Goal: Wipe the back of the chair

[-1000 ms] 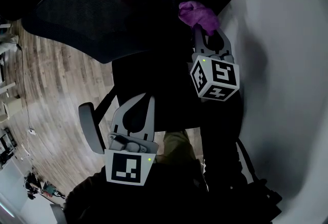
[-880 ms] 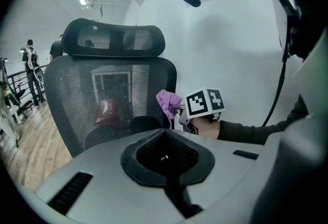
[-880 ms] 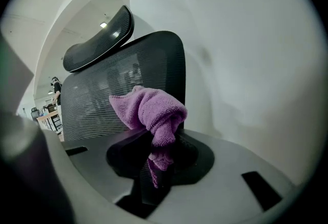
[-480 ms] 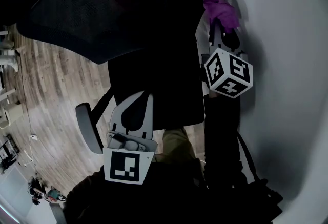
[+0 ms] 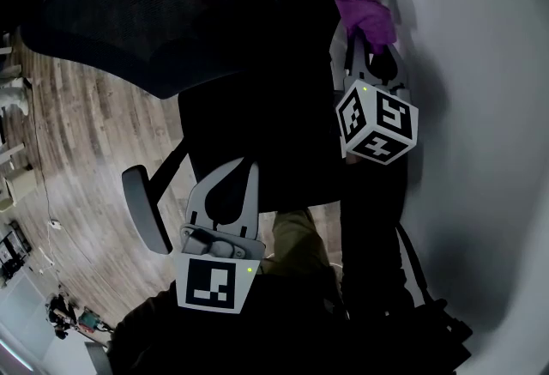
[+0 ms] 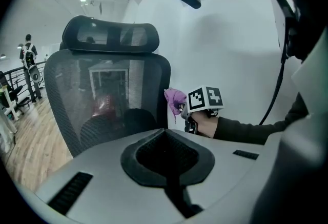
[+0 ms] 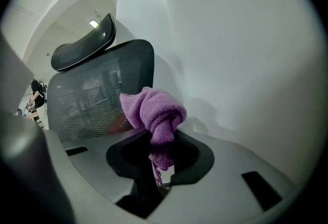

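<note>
At chair back [image 6: 102,95] right edge, beside wall [image 7: 246,64]: cloth [image 7: 154,113], purple, likely soft, light, limp; wad clamped mid-bunch in right gripper [image 5: 364,43] jaws. Left gripper [image 6: 166,131]: jaws together, empty

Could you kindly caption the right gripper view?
Right claw grips a purple cloth beside the mesh chair back.

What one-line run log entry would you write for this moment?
task: wipe chair back | right gripper: shut on purple cloth, beside its edge, contact unclear | left gripper: shut, empty, off chair
</note>
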Tool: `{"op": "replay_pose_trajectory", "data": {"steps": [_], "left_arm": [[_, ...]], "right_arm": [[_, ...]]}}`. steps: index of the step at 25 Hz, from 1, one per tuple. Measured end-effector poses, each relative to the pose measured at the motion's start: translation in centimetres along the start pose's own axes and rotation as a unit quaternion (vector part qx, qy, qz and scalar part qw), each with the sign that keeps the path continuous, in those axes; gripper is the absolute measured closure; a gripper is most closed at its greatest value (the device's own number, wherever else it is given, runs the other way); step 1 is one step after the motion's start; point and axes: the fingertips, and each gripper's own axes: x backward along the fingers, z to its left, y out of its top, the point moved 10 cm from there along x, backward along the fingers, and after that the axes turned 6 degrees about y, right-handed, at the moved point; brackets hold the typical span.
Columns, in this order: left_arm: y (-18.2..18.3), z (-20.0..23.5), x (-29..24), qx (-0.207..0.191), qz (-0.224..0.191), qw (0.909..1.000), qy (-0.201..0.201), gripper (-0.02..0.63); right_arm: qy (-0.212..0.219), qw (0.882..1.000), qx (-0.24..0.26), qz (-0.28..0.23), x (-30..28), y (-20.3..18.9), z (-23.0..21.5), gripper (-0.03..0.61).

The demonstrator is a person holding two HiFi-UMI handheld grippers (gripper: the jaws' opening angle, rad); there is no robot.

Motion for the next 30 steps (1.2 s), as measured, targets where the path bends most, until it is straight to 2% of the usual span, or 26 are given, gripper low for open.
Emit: {"op": "replay_pose_trajectory", "data": {"steps": [12, 21, 30], "left_arm": [[-2.7, 0.5, 1.0, 0.044, 0.06, 0.9971, 0.015, 0.611], [-2.9, 2.7, 1.8, 0.071, 0.053, 0.9957, 0.027, 0.611], [-4.6, 5.8, 3.6, 0.086, 0.047, 0.9942, 0.045, 0.611]], "right_arm": [[0.009, 0.999, 0.003, 0.053, -0.5, -4.3, 2.0, 0.483], [0.003, 0.998, 0.025, 0.064, -1.3, -4.8, 3.7, 0.483], [0.032, 0.997, 0.036, 0.063, -2.1, -6.3, 8.5, 0.483]]}}
